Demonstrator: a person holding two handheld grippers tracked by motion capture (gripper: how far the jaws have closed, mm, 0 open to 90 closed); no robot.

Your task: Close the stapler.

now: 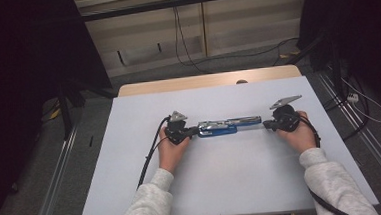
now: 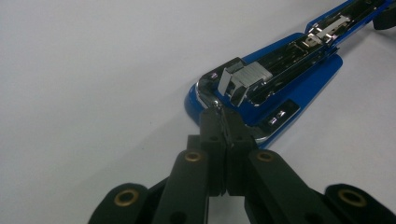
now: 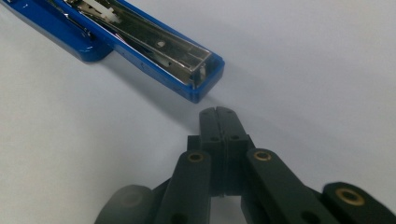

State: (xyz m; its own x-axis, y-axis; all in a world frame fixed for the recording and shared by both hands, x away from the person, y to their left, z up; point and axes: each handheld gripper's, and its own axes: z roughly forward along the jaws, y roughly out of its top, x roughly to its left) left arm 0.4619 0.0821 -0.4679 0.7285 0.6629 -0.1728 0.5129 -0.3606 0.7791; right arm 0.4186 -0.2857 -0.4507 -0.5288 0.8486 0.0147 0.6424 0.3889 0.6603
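A blue stapler (image 1: 224, 126) lies swung open flat on the white table top (image 1: 233, 185), its chrome magazine facing up. In the left gripper view the stapler (image 2: 280, 88) has a block of staples (image 2: 243, 79) in its channel. My left gripper (image 2: 227, 122) touches the stapler's near end, shut on a thin silvery strip that looks like staples. In the high view the left gripper (image 1: 194, 131) is at the stapler's left end and the right gripper (image 1: 265, 125) at its right end. The right gripper (image 3: 218, 112) is shut and holds nothing, just short of the stapler's arm (image 3: 154, 51).
A wooden strip (image 1: 207, 80) runs along the table's far edge. Beyond it are floor cables (image 1: 185, 47) and a pale wall panel. Dark curtains stand at both sides, and metal rails (image 1: 58, 190) flank the table.
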